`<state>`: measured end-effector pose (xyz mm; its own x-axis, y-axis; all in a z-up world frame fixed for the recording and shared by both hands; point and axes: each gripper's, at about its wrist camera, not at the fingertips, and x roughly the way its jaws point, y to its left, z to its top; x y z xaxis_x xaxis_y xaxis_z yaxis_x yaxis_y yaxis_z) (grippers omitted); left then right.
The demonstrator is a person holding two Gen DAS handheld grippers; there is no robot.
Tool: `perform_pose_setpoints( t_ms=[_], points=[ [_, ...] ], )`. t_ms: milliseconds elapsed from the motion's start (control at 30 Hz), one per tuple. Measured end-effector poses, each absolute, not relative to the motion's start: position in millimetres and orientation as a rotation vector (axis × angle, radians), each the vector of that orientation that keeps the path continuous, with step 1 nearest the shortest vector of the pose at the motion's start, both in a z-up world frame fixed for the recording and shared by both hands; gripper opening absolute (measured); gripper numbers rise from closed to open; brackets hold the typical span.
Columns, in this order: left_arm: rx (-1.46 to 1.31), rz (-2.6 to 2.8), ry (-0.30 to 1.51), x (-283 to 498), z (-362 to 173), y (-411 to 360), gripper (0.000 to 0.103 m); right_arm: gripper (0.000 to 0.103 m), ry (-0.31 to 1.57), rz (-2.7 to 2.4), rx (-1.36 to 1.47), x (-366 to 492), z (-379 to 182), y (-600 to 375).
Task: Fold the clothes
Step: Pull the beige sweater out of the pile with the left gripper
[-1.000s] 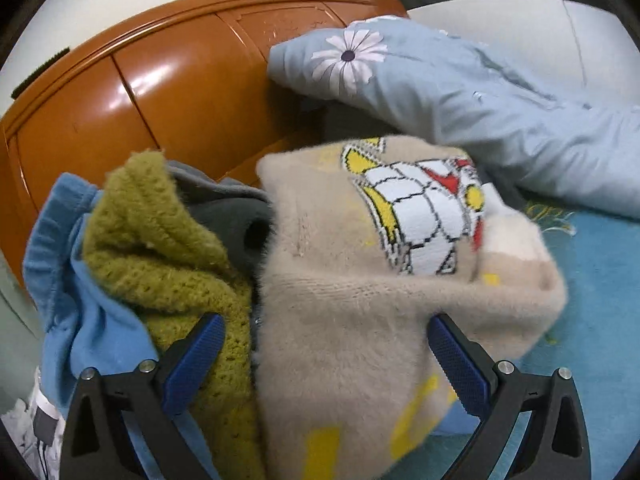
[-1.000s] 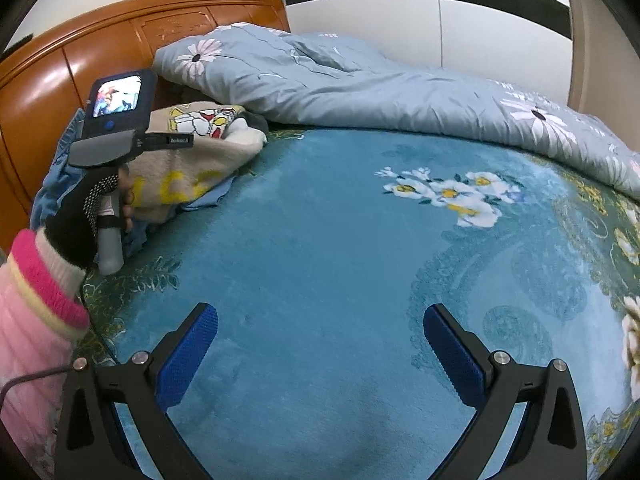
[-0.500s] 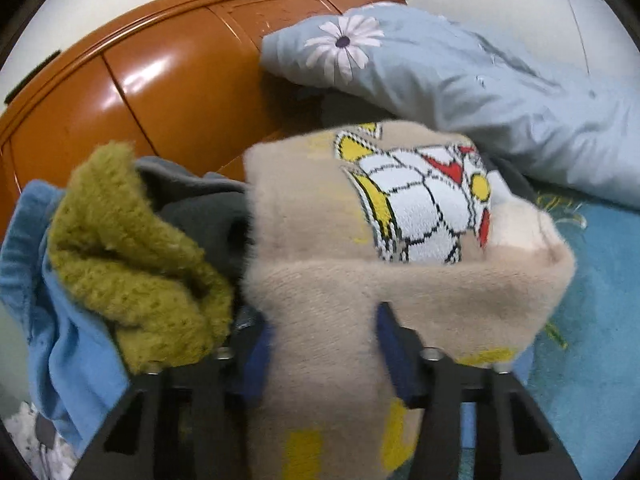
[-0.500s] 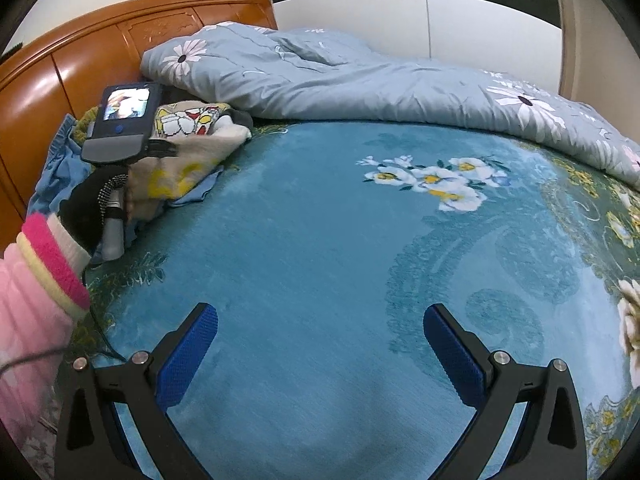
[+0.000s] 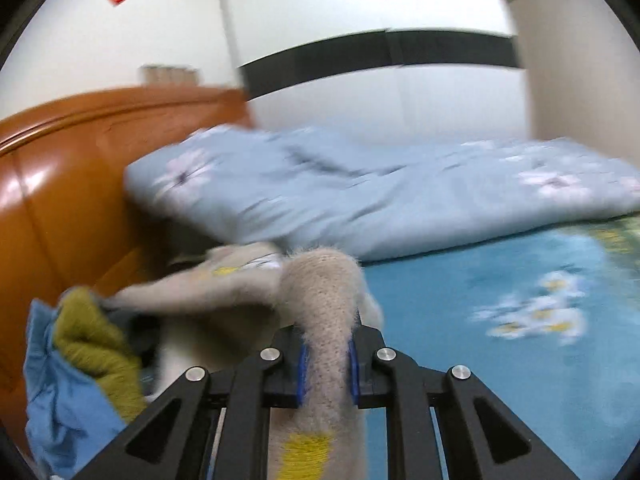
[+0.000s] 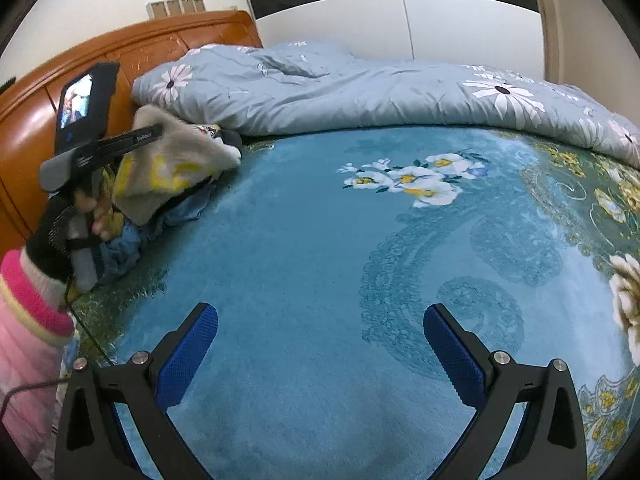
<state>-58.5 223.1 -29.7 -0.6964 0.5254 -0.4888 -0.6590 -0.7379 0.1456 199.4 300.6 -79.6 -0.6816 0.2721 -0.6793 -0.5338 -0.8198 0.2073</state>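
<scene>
- Between the blue pads of the left claw (image 5: 326,372), a fold of the beige fuzzy sweater (image 5: 320,300) is pinched tight, the pads pressed against both sides of the fabric.
- Ahead and to the left of that claw, the rest of the sweater trails back onto a heap of clothes: an olive knitted garment (image 5: 94,336) and a light blue garment (image 5: 60,396) just left of the claw, close to the wooden headboard (image 5: 68,184).
- Beyond the left claw, a pale blue flowered duvet (image 5: 360,200) lies bunched across the bed; this view is blurred.
- Over the teal flowered bedspread (image 6: 304,264), the right claw (image 6: 320,348) hovers with its pads wide apart and nothing between them.
- Far left of the right claw, a gloved hand (image 6: 60,232) with a pink cuff grips the other tool's handle, and the sweater hangs lifted from its front, above the pile.
- Past the right claw, the duvet runs along the far side of the bed.
</scene>
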Motion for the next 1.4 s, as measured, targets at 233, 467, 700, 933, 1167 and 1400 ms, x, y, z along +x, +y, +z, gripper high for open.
perform_pose_setpoints(
  t_ms=[233, 467, 700, 933, 1167, 1400],
  points=[
    [-0.461, 2.123, 0.245, 9, 35, 230, 0.016, 0.103, 0.591, 2.416, -0.837, 240, -71, 318],
    [-0.519, 1.769, 0.146, 86, 68, 270, 0.016, 0.103, 0.677, 2.325, -0.723, 297, -64, 341],
    [-0.545, 1.458, 0.099, 185, 87, 322, 0.016, 0.103, 0.733, 2.193, -0.633, 367, -60, 356],
    [-0.616, 1.472, -0.048, 158, 98, 311, 0.017, 0.103, 0.770, 2.108, -0.568, 417, -57, 365],
    [-0.874, 1.860, -0.148, 44, 42, 237, 0.018, 0.103, 0.786, 2.137, -0.615, 405, -63, 361],
    [-1.082, 2.165, -0.190, -14, -42, 144, 0.018, 0.103, 0.764, 2.192, -0.726, 363, -76, 350]
  ],
)
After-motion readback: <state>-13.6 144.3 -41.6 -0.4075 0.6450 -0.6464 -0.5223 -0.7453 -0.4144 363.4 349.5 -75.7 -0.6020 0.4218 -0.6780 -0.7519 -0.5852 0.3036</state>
